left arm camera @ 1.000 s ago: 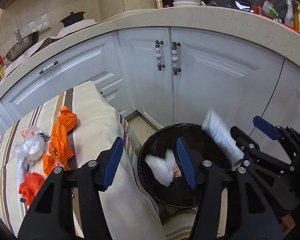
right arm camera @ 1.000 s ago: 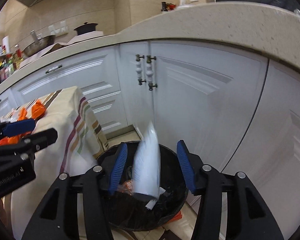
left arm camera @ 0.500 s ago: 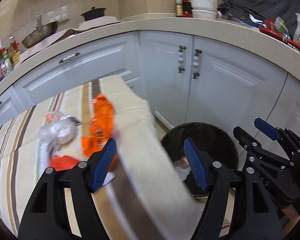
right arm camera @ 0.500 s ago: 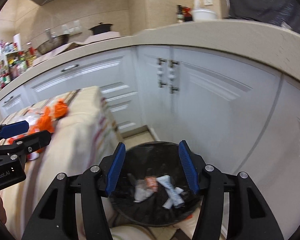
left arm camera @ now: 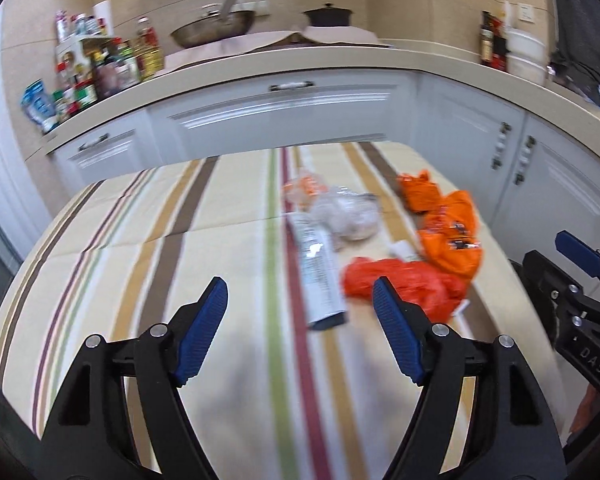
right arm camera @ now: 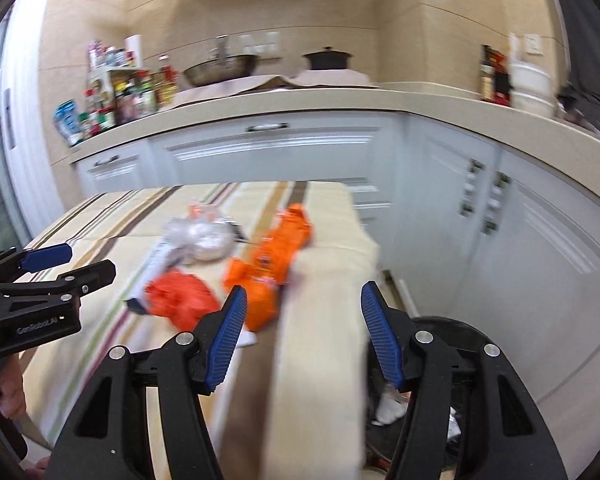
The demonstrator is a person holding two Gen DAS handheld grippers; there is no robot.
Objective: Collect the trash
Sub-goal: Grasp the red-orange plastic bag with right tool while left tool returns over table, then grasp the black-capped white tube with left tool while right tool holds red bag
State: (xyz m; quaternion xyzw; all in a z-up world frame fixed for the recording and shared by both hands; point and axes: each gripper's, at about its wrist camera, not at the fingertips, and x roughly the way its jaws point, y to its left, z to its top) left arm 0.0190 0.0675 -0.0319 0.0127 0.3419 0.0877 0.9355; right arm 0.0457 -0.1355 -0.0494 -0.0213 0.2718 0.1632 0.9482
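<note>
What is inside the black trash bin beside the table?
The black trash bin shows white crumpled scraps; the right gripper and tablecloth hide the rest.

Wok and pot on counter

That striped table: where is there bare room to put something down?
The striped tablecloth lies bare on its left half, beside the white tube, and near the left gripper. It is crowded on the right: crumpled clear plastic, red bag, orange wrappers.

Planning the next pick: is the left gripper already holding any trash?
No, the left gripper is open and empty above the striped tablecloth, the white tube lying ahead of it.
</note>
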